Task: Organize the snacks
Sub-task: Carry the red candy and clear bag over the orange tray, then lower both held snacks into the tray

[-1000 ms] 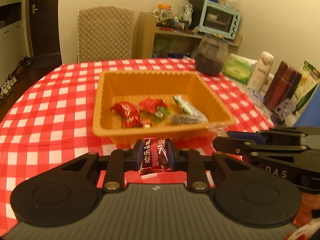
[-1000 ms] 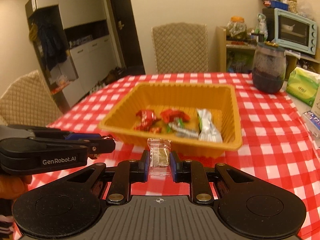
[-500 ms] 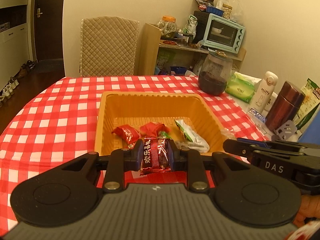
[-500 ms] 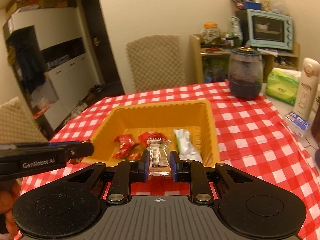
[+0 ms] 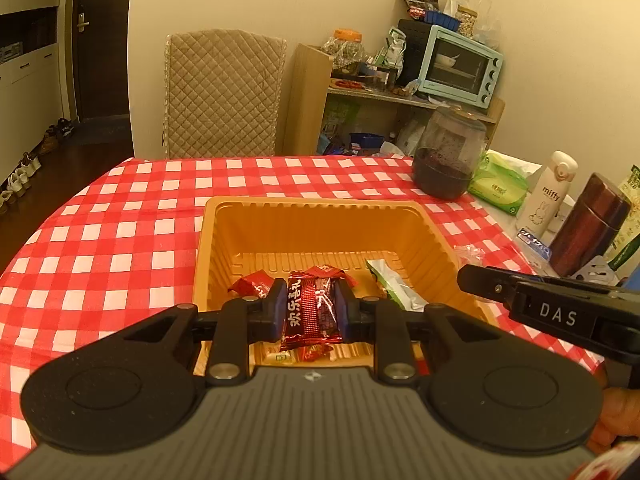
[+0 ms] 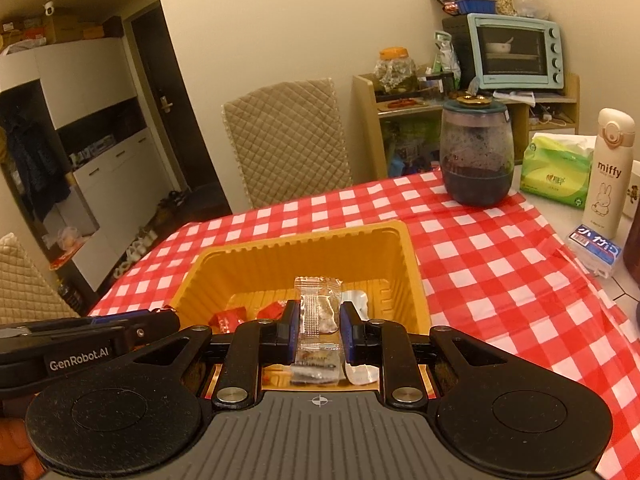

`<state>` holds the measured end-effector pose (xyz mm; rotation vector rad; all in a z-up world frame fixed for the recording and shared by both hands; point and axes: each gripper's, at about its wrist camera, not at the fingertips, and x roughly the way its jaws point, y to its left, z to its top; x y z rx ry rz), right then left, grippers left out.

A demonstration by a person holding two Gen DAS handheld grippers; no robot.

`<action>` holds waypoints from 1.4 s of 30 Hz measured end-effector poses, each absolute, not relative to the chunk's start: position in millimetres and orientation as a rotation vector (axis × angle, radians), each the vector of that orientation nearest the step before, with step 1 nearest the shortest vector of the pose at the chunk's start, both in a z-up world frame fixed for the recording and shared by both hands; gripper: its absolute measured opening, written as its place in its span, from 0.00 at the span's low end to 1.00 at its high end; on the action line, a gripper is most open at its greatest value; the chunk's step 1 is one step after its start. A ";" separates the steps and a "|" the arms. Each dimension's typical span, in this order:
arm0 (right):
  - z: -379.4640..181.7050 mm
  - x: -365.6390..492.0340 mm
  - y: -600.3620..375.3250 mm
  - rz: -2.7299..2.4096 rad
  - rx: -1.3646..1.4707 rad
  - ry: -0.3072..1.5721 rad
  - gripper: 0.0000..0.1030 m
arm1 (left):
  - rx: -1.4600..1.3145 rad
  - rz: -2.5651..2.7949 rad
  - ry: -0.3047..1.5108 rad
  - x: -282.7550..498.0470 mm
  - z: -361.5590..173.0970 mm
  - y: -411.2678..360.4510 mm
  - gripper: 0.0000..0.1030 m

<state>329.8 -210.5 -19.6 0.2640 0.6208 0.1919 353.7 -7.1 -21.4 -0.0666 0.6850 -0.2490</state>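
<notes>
Red-and-white checked tablecloth (image 5: 120, 240) covers the table, with an orange rectangular plastic tray (image 5: 320, 216) sitting on it near the front edge; a beige quilted chair back (image 5: 222, 92) stands behind the far side, and a wooden shelf with a pale blue toaster oven (image 5: 460, 66) is against the wall. Left gripper (image 5: 310, 312) is clamped on a dark red foil snack packet with white characters (image 5: 310, 310), held upright between the pads, over the near part of the tray. Right gripper (image 6: 319, 326) is clamped on a small clear plastic snack sachet (image 6: 318, 308), also upright, also over the tray's near part; in the left view it comes in from the right as a black bar marked DAS (image 5: 556, 314). Both jaws pinched in tight on their packets. Tray floor already holds red-wrapped candies (image 5: 252, 284) on the left and a green-and-white wrapped snack (image 5: 394, 284) on the right, lying loose. Right side of the table: a dark glass jar with a lid (image 6: 476, 152), a green tissue pack (image 6: 558, 168), a white flask printed miffy (image 6: 608, 168), a dark red metallic flask (image 5: 588, 224). A small blue-and-white packet (image 6: 596, 246) lies just beside the white flask. Part of a hand (image 5: 616, 416) shows at the lower right of the left view, under the right gripper's body.
</notes>
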 end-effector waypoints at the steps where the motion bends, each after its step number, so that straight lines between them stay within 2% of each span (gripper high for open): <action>1: -21.2 333.5 -209.2 0.189 0.266 0.626 0.21 | -0.065 -0.248 0.689 356.6 -22.9 -7.1 0.22; 16: -39.3 375.9 -181.2 0.193 0.227 0.676 0.21 | -0.075 -0.226 0.725 388.0 -32.4 -1.7 0.22; 42: -47.5 384.5 -192.2 0.173 0.236 0.706 0.21 | -0.075 -0.243 0.771 406.6 -47.2 -9.2 0.22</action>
